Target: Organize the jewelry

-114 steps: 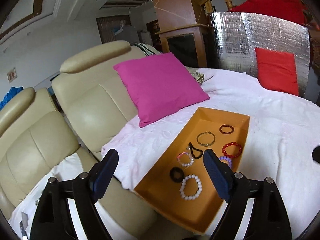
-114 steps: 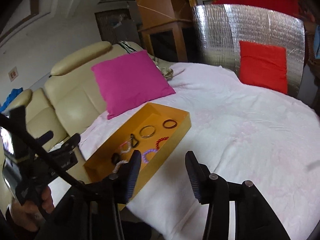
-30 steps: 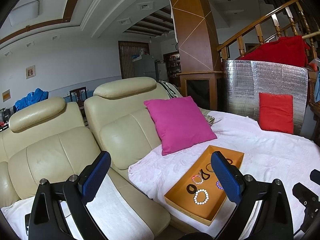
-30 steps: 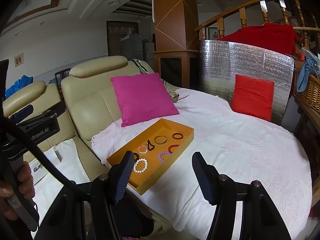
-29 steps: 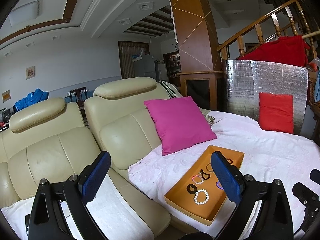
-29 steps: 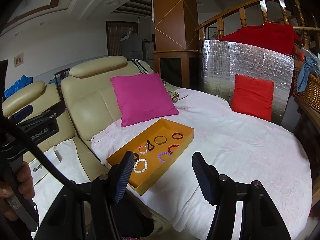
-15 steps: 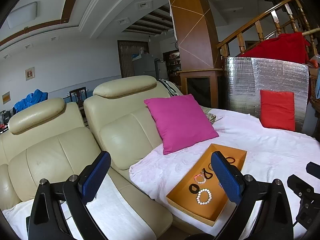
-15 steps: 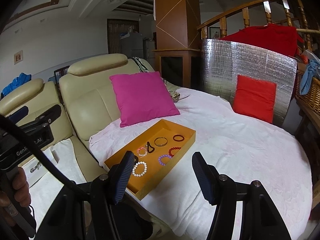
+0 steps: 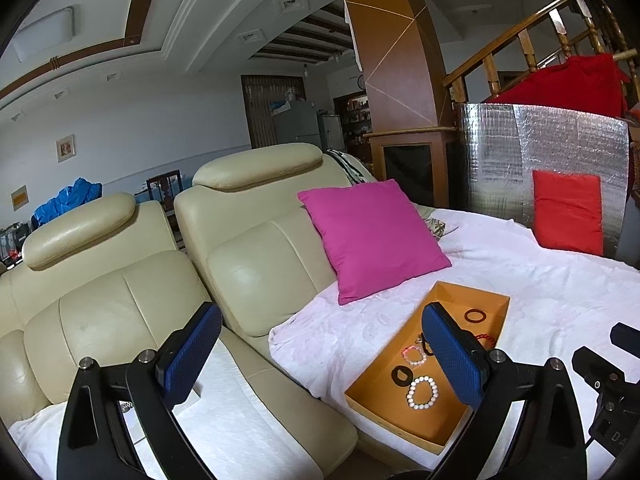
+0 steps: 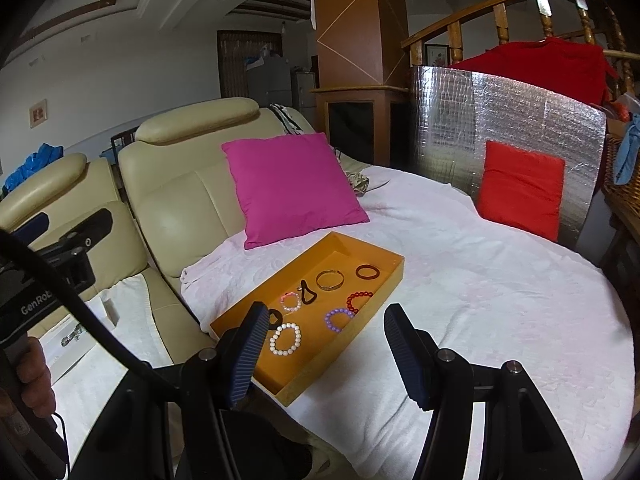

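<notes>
Right wrist view: right gripper (image 10: 322, 354) spread and empty, nearer to orange tray (image 10: 390, 278) of bracelets lying ahead-left on white blanket (image 10: 500, 300), long axis running away rightward; left gripper (image 9: 320, 356) likewise spread, empty.

- Orange tray (image 10: 394, 276): shallow, rectangular, lying flat on the white-covered bed.
- White bead bracelet (image 10: 285, 339): near end of the tray.
- Purple bead bracelet (image 10: 338, 319) and red bead bracelet (image 10: 357, 300): along the right wall.
- Gold bangle (image 10: 330, 279) and dark red ring (image 10: 367, 271): far end.
</notes>
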`<state>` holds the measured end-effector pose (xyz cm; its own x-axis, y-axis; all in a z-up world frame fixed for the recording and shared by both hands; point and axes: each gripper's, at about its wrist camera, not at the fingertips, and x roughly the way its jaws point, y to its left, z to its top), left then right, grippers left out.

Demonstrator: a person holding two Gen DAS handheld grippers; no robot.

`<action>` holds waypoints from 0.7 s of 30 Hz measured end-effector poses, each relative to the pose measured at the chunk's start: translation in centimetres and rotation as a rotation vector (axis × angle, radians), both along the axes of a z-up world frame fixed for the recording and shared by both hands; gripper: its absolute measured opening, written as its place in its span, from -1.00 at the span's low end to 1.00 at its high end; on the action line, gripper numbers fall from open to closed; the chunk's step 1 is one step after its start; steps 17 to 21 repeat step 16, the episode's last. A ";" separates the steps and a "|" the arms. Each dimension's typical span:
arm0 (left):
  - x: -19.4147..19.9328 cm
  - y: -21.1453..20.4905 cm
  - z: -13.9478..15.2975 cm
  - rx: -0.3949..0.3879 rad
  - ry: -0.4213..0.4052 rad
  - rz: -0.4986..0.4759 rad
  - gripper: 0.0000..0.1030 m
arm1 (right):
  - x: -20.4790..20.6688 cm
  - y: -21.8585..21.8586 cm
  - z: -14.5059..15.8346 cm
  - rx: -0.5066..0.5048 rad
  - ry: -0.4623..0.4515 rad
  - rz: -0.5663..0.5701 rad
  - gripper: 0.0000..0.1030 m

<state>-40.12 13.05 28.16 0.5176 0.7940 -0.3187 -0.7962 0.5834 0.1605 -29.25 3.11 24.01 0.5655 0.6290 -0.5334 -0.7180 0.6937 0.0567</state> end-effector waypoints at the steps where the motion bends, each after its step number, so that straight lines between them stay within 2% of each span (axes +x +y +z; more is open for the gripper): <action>1: 0.1 0.0 0.0 -0.002 0.002 0.000 0.94 | 0.1 0.1 0.0 0.000 0.002 0.004 0.25; 11: 3.2 -1.1 -0.4 0.026 0.050 -0.006 0.94 | 2.4 -0.4 -0.9 0.030 0.028 -0.002 0.25; 16: 8.0 -3.8 -1.3 0.016 0.066 -0.123 0.94 | 6.1 -4.1 -1.8 0.068 0.049 -0.079 0.25; 21: 8.0 -3.8 -1.3 0.016 0.066 -0.123 0.94 | 6.1 -4.1 -1.8 0.068 0.049 -0.079 0.25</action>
